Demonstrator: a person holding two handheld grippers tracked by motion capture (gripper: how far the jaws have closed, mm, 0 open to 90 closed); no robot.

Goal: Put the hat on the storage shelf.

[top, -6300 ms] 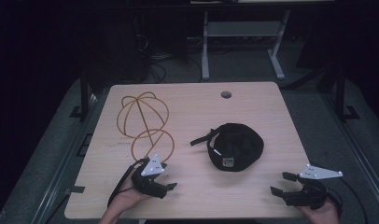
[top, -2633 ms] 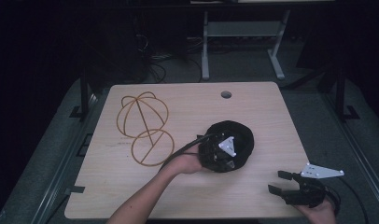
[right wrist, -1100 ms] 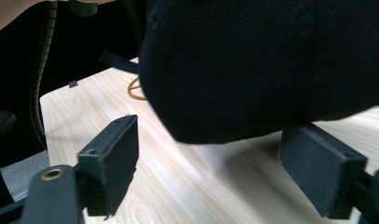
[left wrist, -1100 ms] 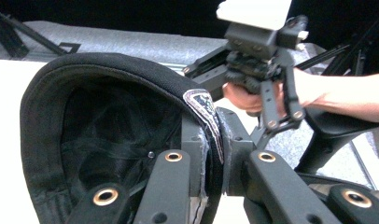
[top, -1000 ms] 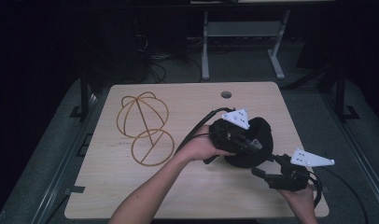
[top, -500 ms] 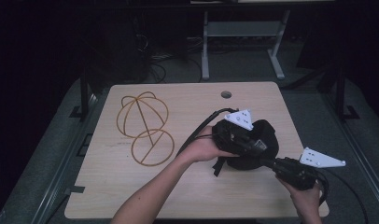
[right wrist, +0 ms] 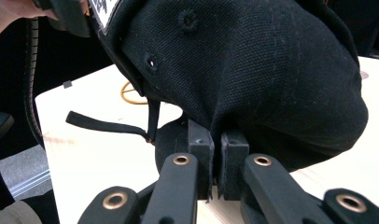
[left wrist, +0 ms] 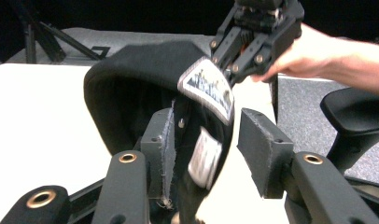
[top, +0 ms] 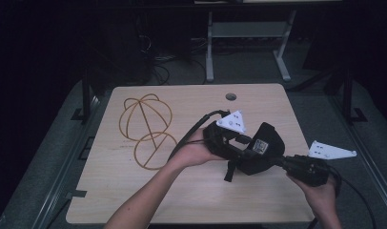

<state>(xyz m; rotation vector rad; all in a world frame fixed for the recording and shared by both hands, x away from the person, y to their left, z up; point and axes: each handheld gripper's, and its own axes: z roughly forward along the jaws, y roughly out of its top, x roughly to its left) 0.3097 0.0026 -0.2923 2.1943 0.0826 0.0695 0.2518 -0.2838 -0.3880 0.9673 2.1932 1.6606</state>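
Note:
A black cap hangs above the table between my two grippers. My right gripper is shut on the cap's cloth; its pads have just closed and pinch a fold of the crown. My left gripper comes in from the left. Its jaws have just been opening, and the cap's inner band with a white label hangs between the spread pads, no longer pinched. The left gripper view also shows the right gripper gripping the far rim.
A gold wire frame, made of a dome and a ring, lies on the left half of the wooden table. A round cable hole sits near the far edge. The cap's strap dangles loose. Dark floor and a metal stand surround the table.
My left gripper carried the cap off the table towards the right. The right gripper rose, moved in and closed on the cap. The left jaws now stand apart.

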